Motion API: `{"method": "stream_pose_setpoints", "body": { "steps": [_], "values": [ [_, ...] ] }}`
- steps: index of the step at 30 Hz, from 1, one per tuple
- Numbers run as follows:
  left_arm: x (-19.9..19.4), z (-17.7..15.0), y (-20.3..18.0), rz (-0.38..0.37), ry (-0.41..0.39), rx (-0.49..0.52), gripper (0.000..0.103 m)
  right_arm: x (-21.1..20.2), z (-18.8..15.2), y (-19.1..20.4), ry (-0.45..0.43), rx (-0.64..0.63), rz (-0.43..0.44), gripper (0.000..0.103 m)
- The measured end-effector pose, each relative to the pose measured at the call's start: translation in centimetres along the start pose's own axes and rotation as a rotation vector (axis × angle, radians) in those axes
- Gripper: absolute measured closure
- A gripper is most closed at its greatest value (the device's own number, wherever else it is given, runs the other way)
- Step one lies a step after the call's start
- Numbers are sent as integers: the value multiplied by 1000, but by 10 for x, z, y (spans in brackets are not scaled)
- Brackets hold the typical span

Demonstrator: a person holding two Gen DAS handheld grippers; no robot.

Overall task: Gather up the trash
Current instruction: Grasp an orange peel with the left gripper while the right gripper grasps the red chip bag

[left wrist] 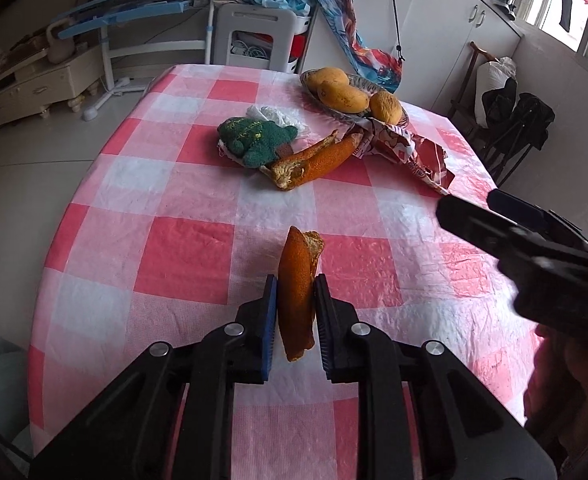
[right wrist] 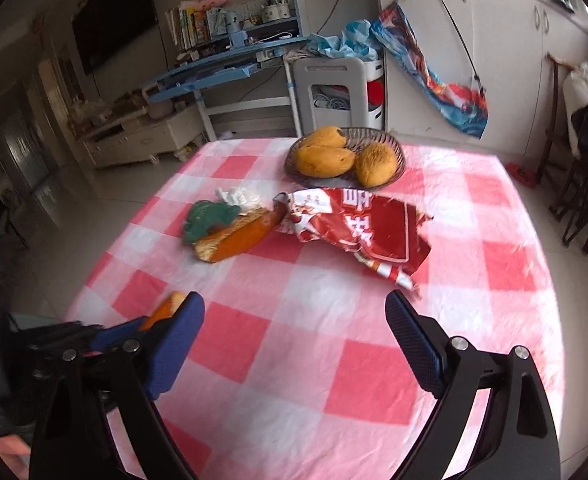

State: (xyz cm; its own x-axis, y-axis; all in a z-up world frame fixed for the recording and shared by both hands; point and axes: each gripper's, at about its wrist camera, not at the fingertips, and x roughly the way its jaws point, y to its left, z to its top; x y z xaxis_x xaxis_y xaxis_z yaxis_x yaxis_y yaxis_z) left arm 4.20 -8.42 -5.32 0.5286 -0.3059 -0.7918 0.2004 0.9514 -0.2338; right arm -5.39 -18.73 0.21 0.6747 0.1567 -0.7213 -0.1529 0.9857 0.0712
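Observation:
My left gripper is shut on an orange peel strip and holds it above the checked tablecloth. A second, longer orange peel lies further back beside a green knitted cloth and crumpled white plastic. A torn red snack wrapper lies in front of my right gripper, which is open and empty above the cloth. The right gripper also shows at the right of the left wrist view. The held peel shows at the left of the right wrist view.
A wicker basket with three mangoes stands at the table's far edge. Beyond are a blue desk, a white stool and white cabinets. Dark folded chairs stand on the right.

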Motion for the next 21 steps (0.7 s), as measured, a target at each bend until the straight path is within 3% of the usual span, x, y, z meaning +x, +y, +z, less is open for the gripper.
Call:
{"method": "stream_pose_setpoints", "body": {
  "steps": [5,8,10,11,21],
  "values": [
    [2,2,-2,-26,18,-25,85,47,17,-1,37,-181,-140,20],
    [4,1,-3,-26,22,-18,85,69,25,-8,68,-189,-139,47],
    [4,1,-3,-31,24,-21,85,77,29,-18,92,-139,-113,81],
    [4,1,-2,-35,24,-25,85,77,30,-25,93,-91,-90,85],
    [-3,-1,0,-85,5,-55,85,4,4,-54,24,151,118,96]
  ]
}}
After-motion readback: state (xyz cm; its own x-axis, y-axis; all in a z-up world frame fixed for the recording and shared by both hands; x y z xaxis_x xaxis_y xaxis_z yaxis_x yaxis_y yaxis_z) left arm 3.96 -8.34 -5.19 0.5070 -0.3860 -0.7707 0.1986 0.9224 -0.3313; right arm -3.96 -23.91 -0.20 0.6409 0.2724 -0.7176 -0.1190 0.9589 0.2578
